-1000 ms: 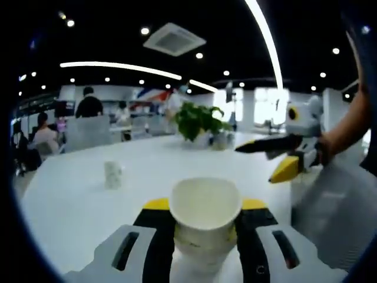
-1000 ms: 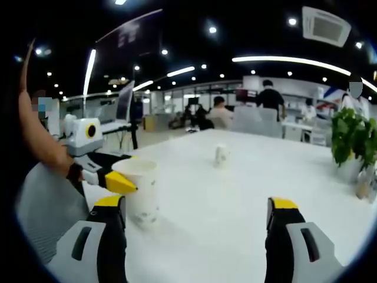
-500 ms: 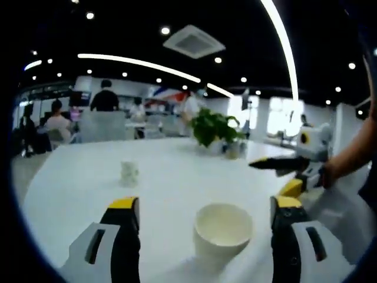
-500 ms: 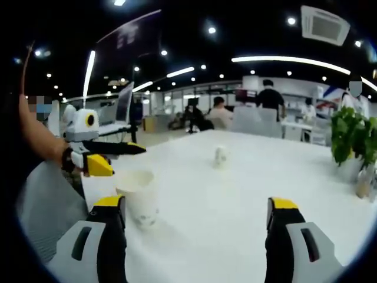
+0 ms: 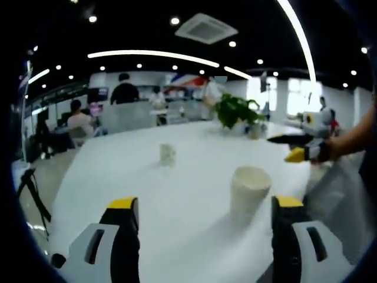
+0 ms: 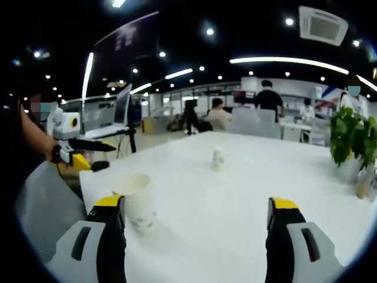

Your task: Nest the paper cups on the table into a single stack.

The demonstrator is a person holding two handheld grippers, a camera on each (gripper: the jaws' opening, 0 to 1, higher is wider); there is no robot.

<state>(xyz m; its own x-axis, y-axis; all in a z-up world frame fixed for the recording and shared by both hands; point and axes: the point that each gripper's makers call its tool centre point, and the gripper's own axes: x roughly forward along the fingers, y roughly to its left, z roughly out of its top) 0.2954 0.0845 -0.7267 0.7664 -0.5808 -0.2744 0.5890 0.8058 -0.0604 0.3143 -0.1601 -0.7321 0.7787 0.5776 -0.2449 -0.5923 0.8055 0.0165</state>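
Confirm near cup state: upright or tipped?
Upright. The near paper cup stands mouth-up on the white table, round rim level; the right gripper view shows the same. Contents: cannot tell.

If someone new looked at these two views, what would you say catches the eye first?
Most likely the white paper cup standing upright on the white table, near the right jaw of the open left gripper. Next, a small patterned paper cup stands alone farther out on the table. A green potted plant sits at the table's far edge, and the right gripper is open too.
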